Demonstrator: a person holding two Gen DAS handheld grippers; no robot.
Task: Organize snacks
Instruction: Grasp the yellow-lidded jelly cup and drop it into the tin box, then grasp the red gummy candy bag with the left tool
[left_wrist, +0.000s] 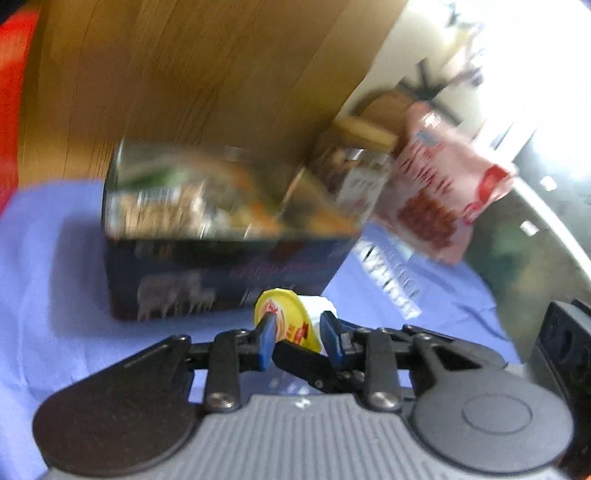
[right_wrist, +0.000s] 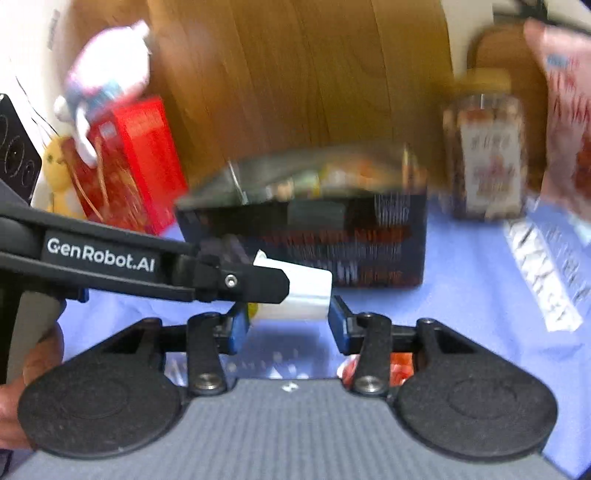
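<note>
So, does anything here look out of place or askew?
Yes: the small cup lies on its side in front of the tin box, with the left claw and the right claw both around it at once. The blur hides which one grips.

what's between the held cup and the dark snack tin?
Nothing: only bare blue cloth separates the white cup, held in both grippers, from the dark tin. The left wrist view shows it best; both views are blurred.
</note>
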